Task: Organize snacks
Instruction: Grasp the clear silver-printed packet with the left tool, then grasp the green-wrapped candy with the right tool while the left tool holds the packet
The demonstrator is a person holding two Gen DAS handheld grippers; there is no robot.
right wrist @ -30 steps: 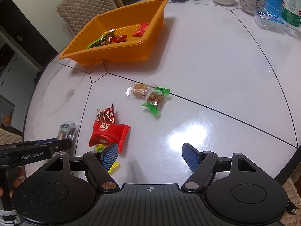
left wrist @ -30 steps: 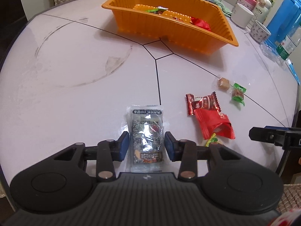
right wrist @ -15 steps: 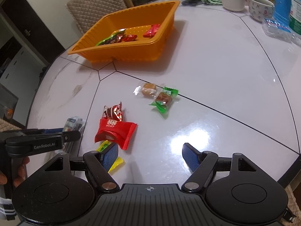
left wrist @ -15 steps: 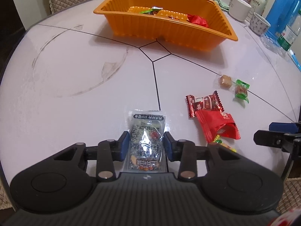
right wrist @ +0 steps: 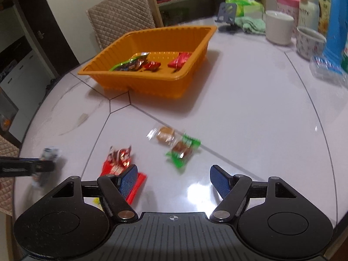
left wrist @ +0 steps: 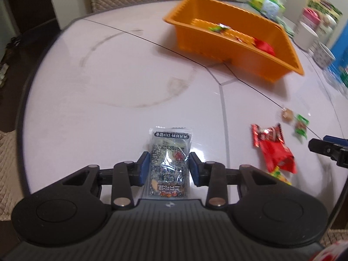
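Left gripper (left wrist: 169, 166) has its blue pads pressed on both long edges of a silvery snack packet (left wrist: 168, 158), whose long axis runs straight ahead along the fingers. Ahead and to its right sits the orange tray (left wrist: 278, 69), so the carry likely goes forward and rightward. To the right, the right gripper (right wrist: 174, 179) hangs with jaws apart and empty; just ahead of it lie a red packet (right wrist: 118, 159), a brown candy (right wrist: 166, 133) and a green-wrapped candy (right wrist: 181, 150).
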